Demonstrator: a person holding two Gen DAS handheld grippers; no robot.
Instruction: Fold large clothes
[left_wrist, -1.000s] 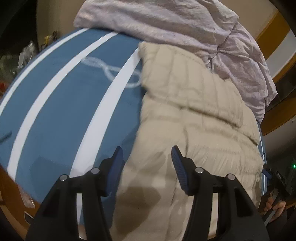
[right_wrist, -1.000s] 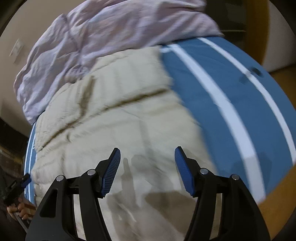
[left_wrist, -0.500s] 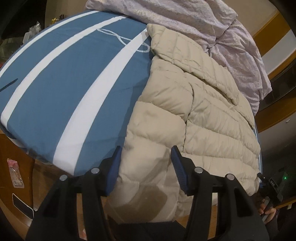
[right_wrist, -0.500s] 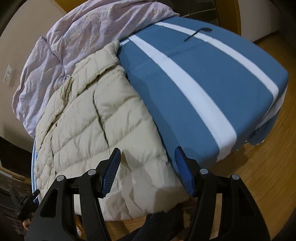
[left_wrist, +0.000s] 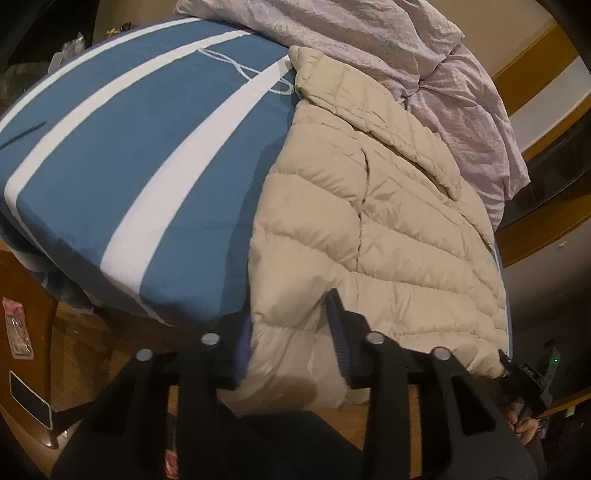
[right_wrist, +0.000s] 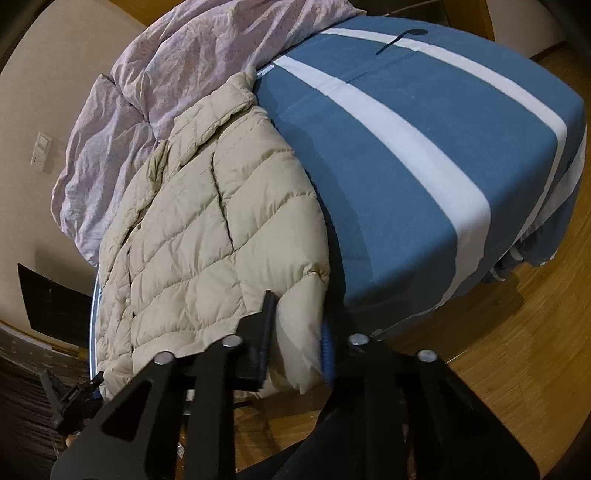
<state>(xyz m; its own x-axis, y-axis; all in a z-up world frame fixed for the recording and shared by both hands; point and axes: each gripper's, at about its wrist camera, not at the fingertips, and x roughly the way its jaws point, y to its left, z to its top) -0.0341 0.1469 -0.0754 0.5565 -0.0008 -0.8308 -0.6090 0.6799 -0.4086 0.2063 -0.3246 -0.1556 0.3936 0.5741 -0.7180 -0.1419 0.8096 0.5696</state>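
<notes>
Beige jacket (left_wrist: 388, 236): one; hand-held grippers pinching hem: two.

The lilac duvet (left_wrist: 424, 66) ran past the top edge in both views. The jacket (left_wrist: 369, 229) covered part of the striped bed (left_wrist: 129, 155). The other gripper (right_wrist: 74, 398) was small, dark and partly cut off.

Left tool (left_wrist: 290, 332), right tool (right_wrist: 295, 332): jaws just closing, pinching fabric.

L tool (left_wrist: 290, 332) on puffer jacket (left_wrist: 369, 229) hem
</notes>
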